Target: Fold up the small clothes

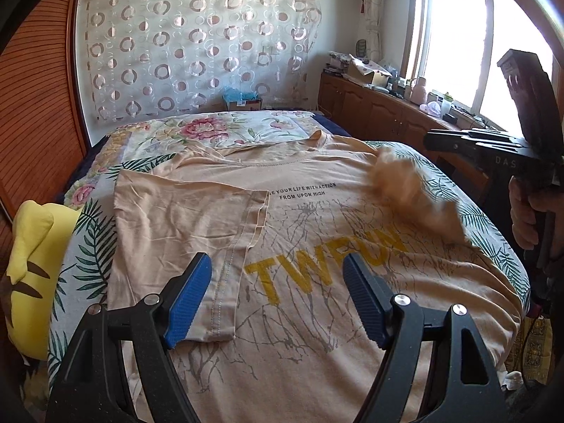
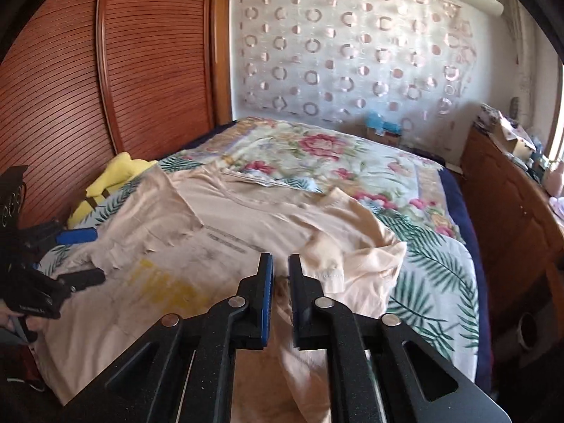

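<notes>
Jaws on the left gripper (image 1: 276,299) stood wide apart, blue pads either side of the yellow "TWFUN" print, hovering over the t-shirt (image 1: 317,246) and holding nothing. Right gripper (image 2: 281,303) jaws were narrowed to a thin gap with a fold of the peach fabric between them; the pinched cloth ran down between the fingers toward the camera, blurred.

T-shirt lay print-up on the bed (image 1: 218,130), spread over the palm-leaf and floral bedspread (image 2: 430,268). Its left sleeve (image 1: 183,225) was folded inward, flat across the chest, hem just beside the "T" of the print. Right sleeve (image 2: 356,257) was lifted and bunched toward the middle of the shirt; in the left wrist view it showed only as a blurred peach smear near the right gripper's black body. Collar pointed to the far end of the bed.

Yellow plush toy (image 1: 33,243) sat at the bed's left edge against the slatted wooden wardrobe (image 2: 123,70). Circle-pattern curtain (image 1: 197,46) hung on the far wall; cluttered wooden cabinet (image 1: 380,105) ran under the window (image 1: 458,42).
</notes>
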Available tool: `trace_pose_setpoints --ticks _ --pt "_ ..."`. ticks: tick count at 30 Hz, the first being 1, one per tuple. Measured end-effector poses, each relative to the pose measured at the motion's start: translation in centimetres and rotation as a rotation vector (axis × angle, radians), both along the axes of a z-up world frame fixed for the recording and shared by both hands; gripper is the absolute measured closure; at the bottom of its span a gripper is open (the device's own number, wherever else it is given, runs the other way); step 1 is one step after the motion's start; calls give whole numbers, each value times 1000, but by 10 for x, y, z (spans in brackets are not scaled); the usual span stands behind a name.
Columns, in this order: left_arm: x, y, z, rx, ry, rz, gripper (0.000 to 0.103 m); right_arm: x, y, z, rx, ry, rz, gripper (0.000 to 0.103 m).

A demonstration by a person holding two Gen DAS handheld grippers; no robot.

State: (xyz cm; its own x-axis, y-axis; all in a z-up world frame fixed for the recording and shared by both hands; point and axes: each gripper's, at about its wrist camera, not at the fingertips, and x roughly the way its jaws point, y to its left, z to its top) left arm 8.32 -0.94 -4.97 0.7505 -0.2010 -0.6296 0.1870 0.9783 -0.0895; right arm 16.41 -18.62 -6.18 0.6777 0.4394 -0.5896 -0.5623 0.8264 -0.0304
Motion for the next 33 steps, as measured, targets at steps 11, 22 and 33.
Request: trace_pose_setpoints --ticks 11,22,33 --pt "0 -1 -4 -18 2 -5 25 4 -13 -24 -61 89 -91 82" --pt "-1 -8 -5 -9 10 -23 25 4 -1 -56 -87 225 -64 76" --pt "0 -8 -5 -9 11 -23 25 -7 1 -66 -97 197 9 97"
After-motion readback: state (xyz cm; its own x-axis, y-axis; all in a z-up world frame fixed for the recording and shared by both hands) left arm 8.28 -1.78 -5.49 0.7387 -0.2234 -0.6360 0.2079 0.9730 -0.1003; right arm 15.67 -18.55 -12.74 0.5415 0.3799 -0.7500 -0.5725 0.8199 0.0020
